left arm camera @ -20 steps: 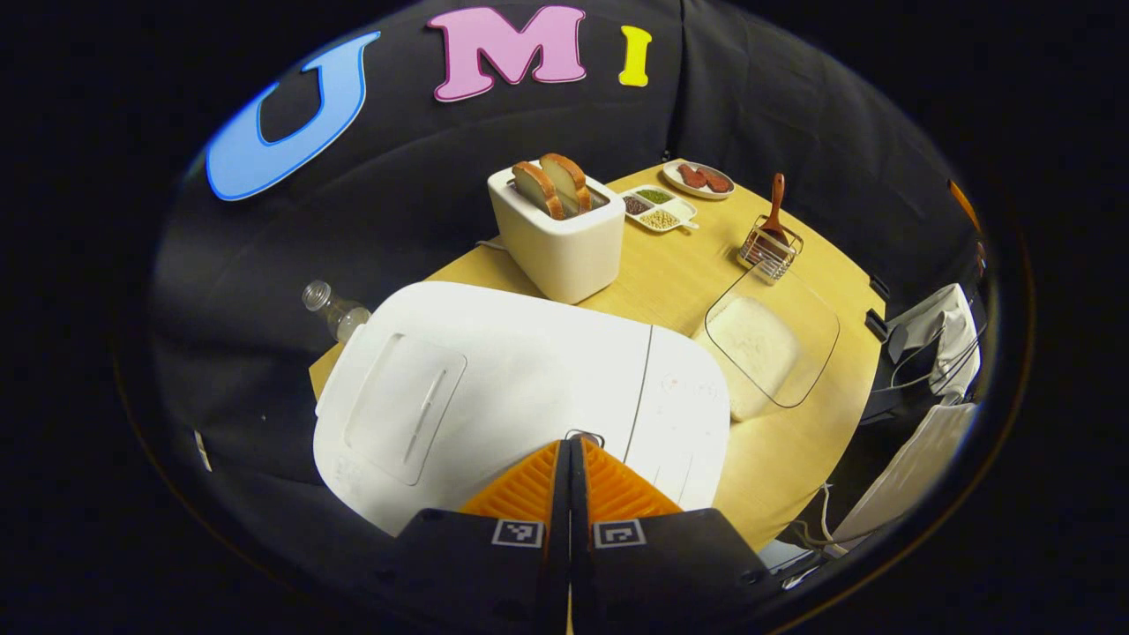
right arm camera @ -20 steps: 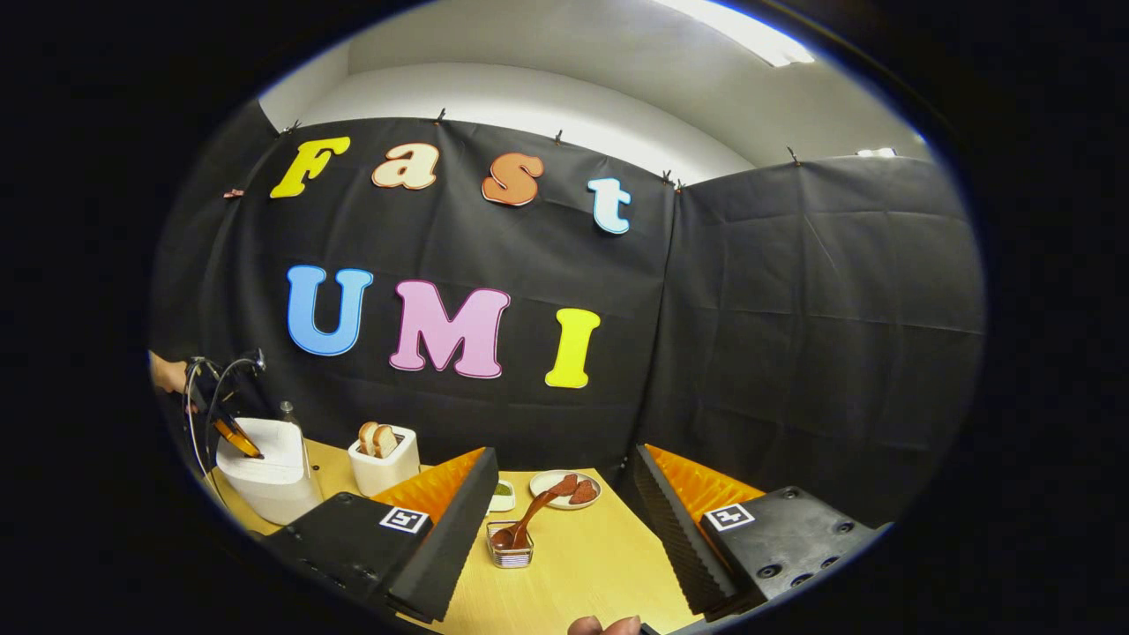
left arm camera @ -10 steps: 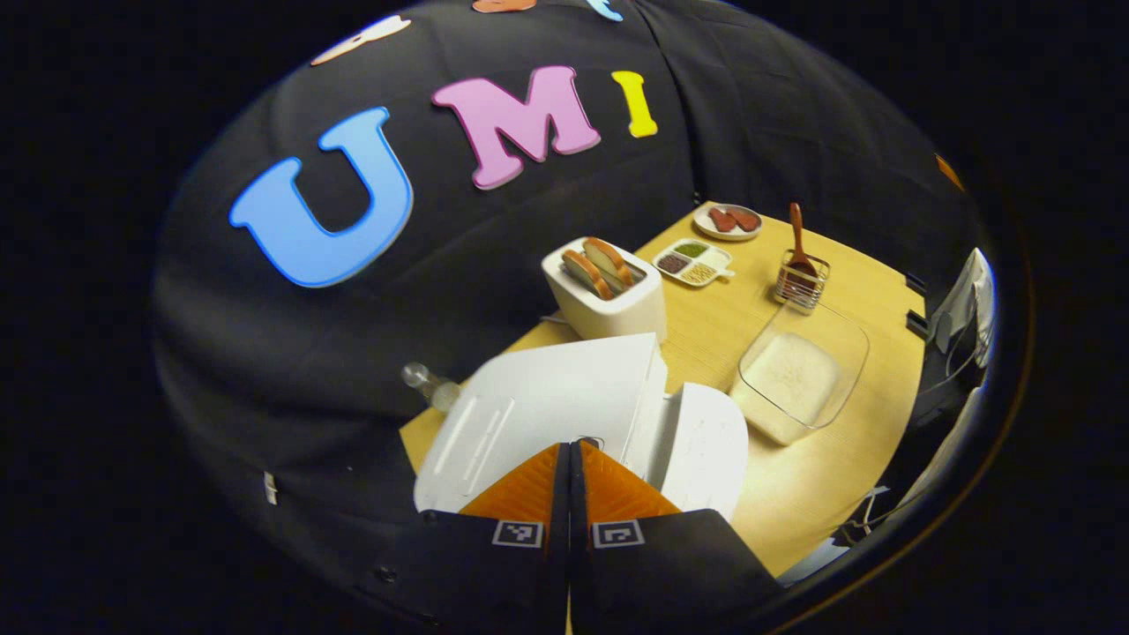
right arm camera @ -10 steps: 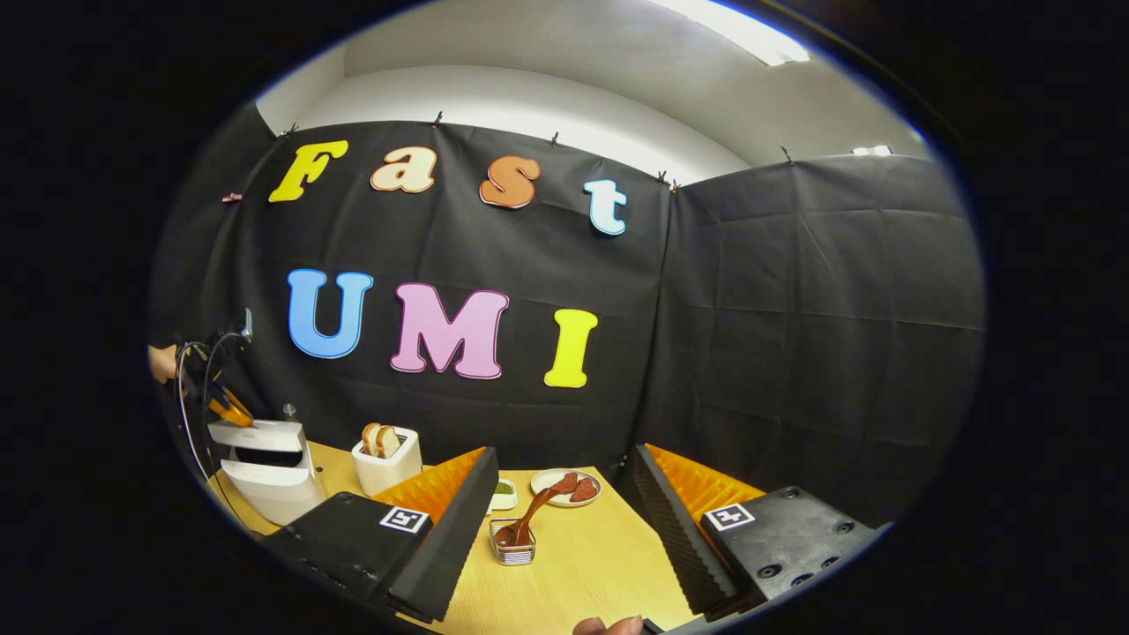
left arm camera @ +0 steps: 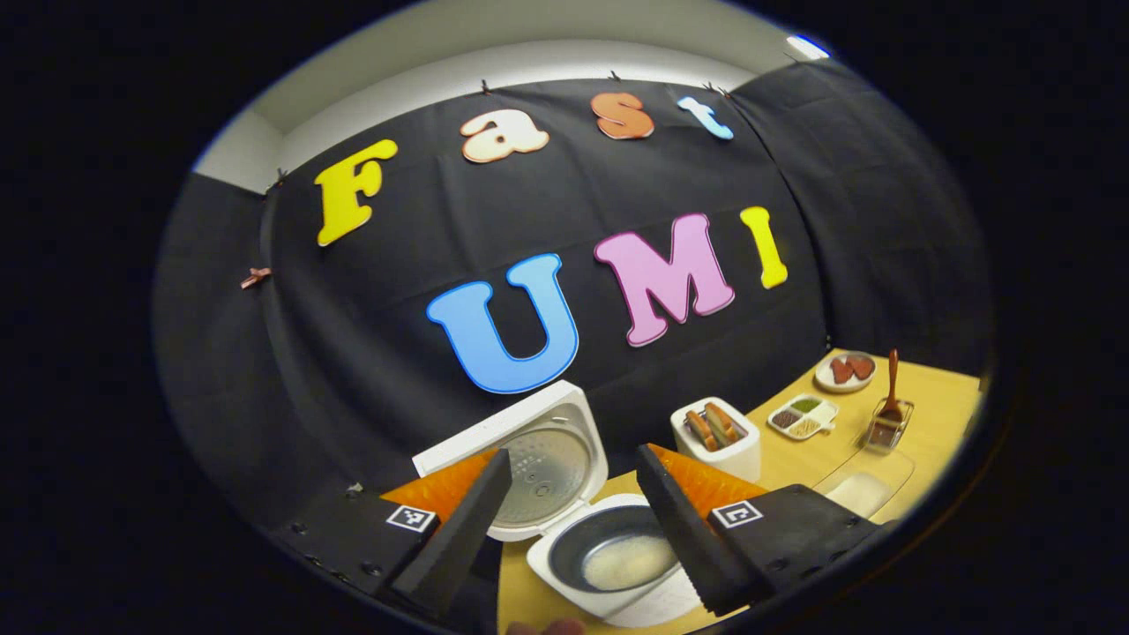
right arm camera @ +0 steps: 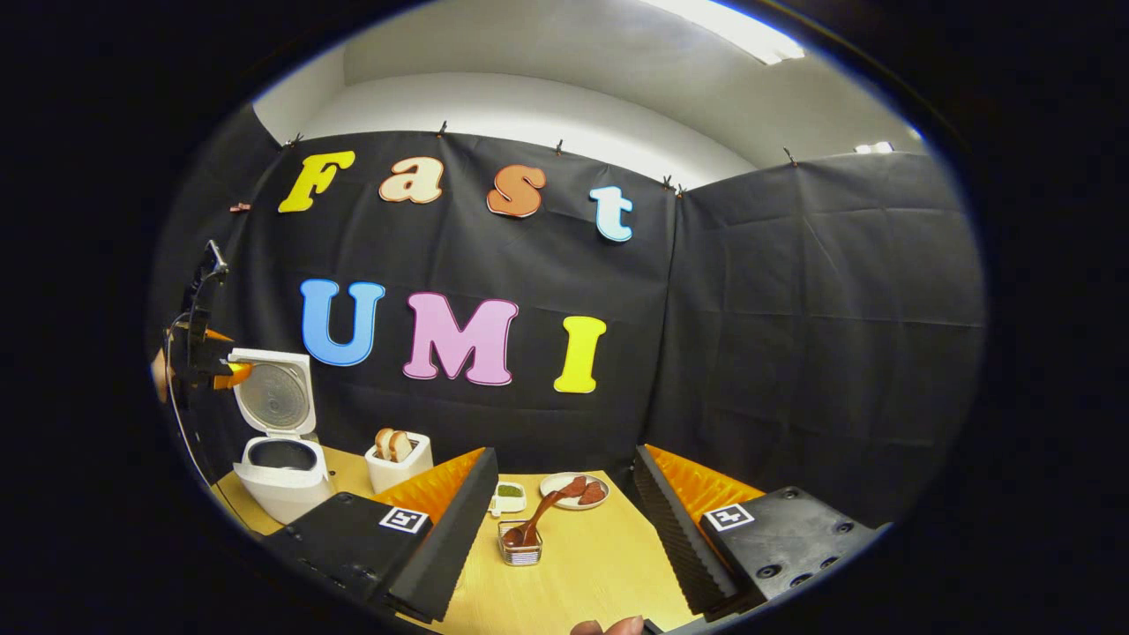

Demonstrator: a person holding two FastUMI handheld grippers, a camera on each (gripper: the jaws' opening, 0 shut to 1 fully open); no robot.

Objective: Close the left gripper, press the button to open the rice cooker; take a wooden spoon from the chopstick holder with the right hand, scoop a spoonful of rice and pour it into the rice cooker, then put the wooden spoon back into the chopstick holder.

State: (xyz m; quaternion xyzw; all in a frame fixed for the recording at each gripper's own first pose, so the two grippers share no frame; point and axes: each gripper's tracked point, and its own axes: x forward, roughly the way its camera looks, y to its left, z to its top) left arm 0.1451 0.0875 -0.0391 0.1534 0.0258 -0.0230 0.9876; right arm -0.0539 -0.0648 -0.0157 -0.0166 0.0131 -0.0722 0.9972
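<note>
My jaws stand apart on both grippers, holding nothing.
Wooden spoon looks light and stiff; I'd pinch its upper handle.

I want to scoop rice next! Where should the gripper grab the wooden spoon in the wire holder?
Grab the wooden spoon by its bare handle, high up, well clear of the chopstick holder. Its bowl end sits down in the wire basket and the handle leans up toward the far plate, so that is the free part. The right gripper is open; probably best to come from above, one of its fingers on each side.
</note>
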